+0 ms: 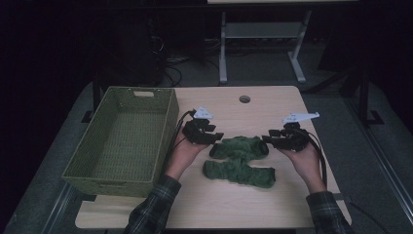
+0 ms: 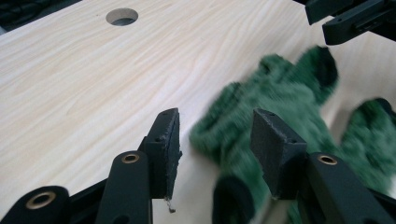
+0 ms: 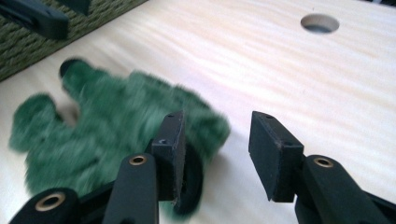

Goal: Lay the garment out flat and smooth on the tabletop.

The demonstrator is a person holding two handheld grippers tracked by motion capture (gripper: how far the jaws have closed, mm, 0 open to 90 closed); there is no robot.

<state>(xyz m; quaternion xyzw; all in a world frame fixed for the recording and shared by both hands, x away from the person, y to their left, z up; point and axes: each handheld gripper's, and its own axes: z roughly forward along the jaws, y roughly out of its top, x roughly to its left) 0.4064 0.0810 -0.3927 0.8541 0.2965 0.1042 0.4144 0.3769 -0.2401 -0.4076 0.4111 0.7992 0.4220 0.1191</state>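
Surface (image 1: 272, 204): pale wood-grain top with rounded corners and a round cable hole (image 1: 244, 99) near the far edge. It carries everything noted below.

Basket (image 1: 165, 127): rectangular, olive green, woven, with a cut handle slot in its far wall. It stands along the left edge of the surface, its near corner overhanging slightly. Judged to be the intended receptacle, set within easy reach of the left hand.

Green cloth item (image 1: 239, 162): dark green, fuzzy, plush-like fabric, irregular in outline with rounded lobes, lying in two layers or two pieces; which cannot be told. It rests flat on the middle of the surface, right of the basket and apart from it, between the two grippers. The loose, slumped lie suggests it is resting under its own weight, gripped by nothing.

Left gripper (image 1: 217, 137): at the cloth's far left end. Its fingers (image 2: 164, 150) stand apart with nothing pressed between them; the cloth lies beyond and below.

Right gripper (image 1: 267, 140): at the cloth's far right end. Fingers (image 3: 275, 151) likewise apart, cloth beside the one finger, not clamped.

Judgement: the symmetrical stance at opposite ends suits spreading or folding soft fabric.
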